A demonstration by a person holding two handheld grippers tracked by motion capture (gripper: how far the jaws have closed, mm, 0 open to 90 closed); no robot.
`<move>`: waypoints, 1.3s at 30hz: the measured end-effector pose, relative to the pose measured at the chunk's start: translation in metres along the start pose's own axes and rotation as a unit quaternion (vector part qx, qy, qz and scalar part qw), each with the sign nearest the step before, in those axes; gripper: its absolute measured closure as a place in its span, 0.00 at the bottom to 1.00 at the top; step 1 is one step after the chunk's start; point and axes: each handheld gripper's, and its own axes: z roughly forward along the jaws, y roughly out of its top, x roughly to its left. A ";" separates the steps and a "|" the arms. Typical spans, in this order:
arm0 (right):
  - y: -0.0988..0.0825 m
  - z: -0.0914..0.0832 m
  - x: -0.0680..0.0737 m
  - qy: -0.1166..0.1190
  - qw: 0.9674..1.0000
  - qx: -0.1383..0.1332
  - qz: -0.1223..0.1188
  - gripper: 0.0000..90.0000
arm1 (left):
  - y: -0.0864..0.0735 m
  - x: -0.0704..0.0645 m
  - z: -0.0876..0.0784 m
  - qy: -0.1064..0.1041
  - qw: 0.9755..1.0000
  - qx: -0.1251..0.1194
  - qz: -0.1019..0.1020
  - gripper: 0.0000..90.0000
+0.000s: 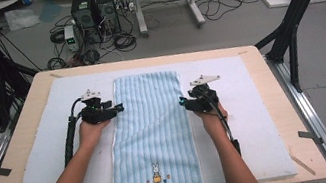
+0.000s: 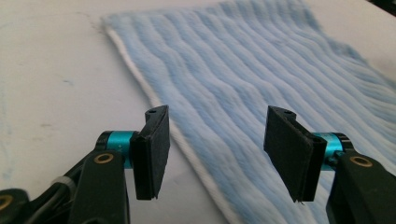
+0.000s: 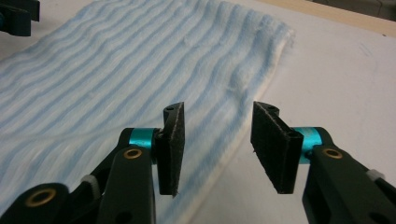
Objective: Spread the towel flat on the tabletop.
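Apparently still unfolded, the blue striped towel (image 1: 152,134) lies flat along the white mat (image 1: 267,119), while the left gripper (image 1: 118,108) and right gripper (image 1: 182,102) stand released, astride its long edges, gripping nothing yet.

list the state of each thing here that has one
towel: spread flat on the white mat, unfolded
left gripper: open, fingers astride the towel's edge, holding nothing
right gripper: open, fingers astride the towel's other edge, holding nothing

towel (image 1: 152,129): ribbed fluffy terry | mat (image 1: 262,119): matt, perhaps foam
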 end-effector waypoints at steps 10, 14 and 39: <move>-0.041 -0.036 0.006 0.025 0.999 -0.002 0.024 0.46 | -0.016 -0.016 -0.024 -0.022 0.999 0.023 0.005 0.46; -0.049 -0.043 0.010 0.044 0.999 0.006 0.008 0.56 | -0.022 -0.018 -0.028 -0.027 0.999 0.034 0.000 0.47; -0.052 -0.025 0.031 0.030 0.999 0.023 -0.032 0.70 | -0.036 -0.020 -0.041 0.013 1.000 0.022 0.009 0.56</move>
